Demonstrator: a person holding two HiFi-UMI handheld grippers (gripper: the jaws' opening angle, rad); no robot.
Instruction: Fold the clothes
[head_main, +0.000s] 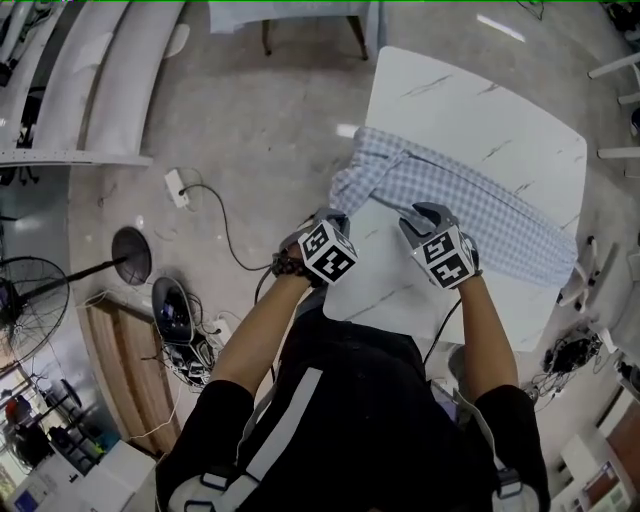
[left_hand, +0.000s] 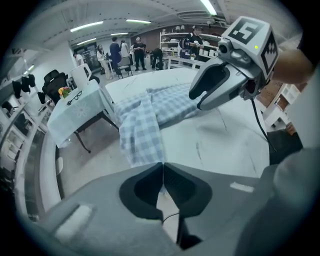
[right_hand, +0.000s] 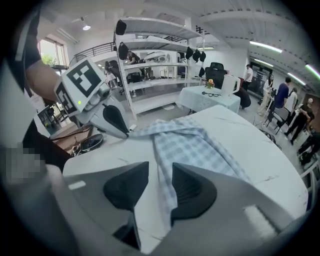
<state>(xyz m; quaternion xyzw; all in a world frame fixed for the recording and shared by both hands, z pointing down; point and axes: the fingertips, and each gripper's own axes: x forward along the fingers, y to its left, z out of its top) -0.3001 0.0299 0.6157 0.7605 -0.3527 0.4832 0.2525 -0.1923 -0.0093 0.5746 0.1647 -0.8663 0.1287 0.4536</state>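
A blue-and-white checked garment (head_main: 470, 200) lies bunched in a long band across the white marble table (head_main: 450, 90). My left gripper (head_main: 336, 215) is at the garment's near-left end, which hangs off the table edge. Its jaws stand together with the cloth (left_hand: 145, 125) running straight into their tips, so my left gripper (left_hand: 163, 164) is shut on it. My right gripper (head_main: 420, 213) sits lower along the garment's near edge. In the right gripper view a strip of the garment (right_hand: 195, 145) lies between the jaws of my right gripper (right_hand: 160, 167), which stand apart without pinching it.
The table's near-left corner and edge are right under both grippers. Beside it on the floor are a power strip with cables (head_main: 178, 188) and a standing fan (head_main: 30, 300). A small table under a pale cloth (left_hand: 80, 112) stands beyond, with shelves and people far behind.
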